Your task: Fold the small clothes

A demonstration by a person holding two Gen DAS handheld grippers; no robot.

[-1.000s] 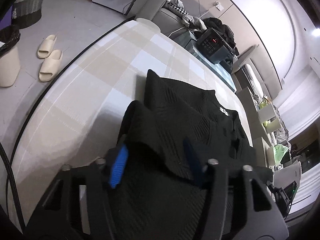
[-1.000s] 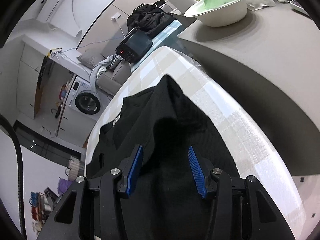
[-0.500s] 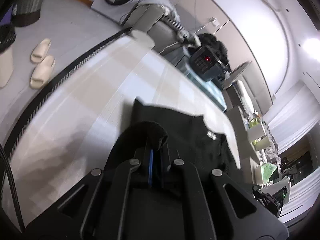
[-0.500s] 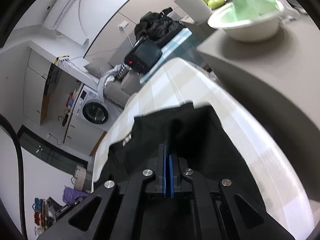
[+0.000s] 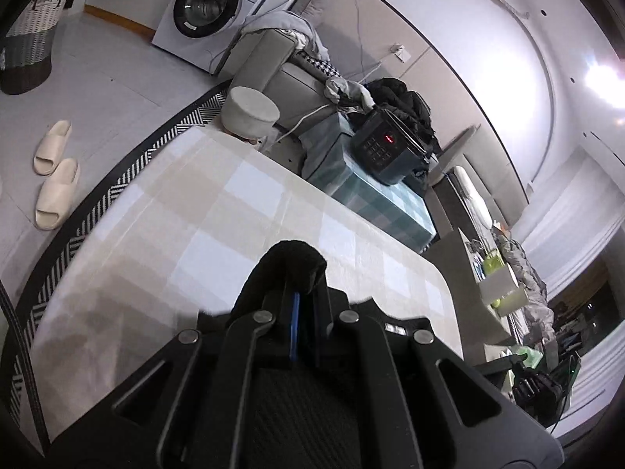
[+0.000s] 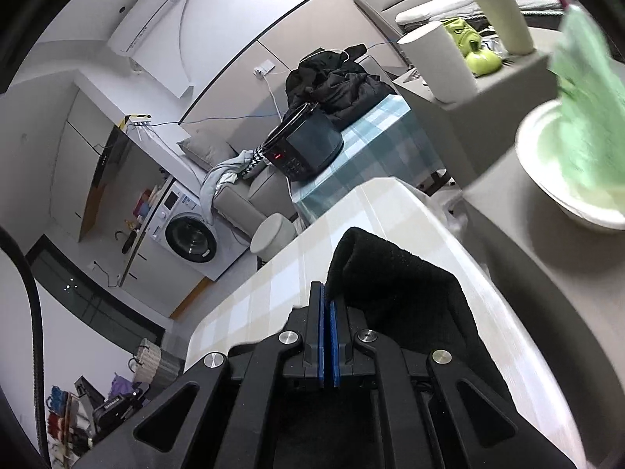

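Garment: a black knitted garment (image 5: 291, 264) is bunched over the tips of both grippers, above the near part of the checked table; in the right wrist view its dark fabric (image 6: 394, 289) drapes down toward that table's right edge.
Left gripper (image 5: 293, 305): jaws pressed together on a fold of the black garment, which bulges up past the fingertips.
Right gripper (image 6: 326, 305): blue pads closed tight, pinching the garment's edge, with the cloth hanging to the right of the fingers.
Table (image 5: 218, 211): beige and white check cloth, bare toward its far edge and far corner.
Beyond the far edge: a round white stool (image 5: 250, 111), a teal-checked table carrying a black cooker (image 5: 384, 144), a washing machine (image 5: 216, 6).
Floor left of the table: pale slippers (image 5: 52, 174).
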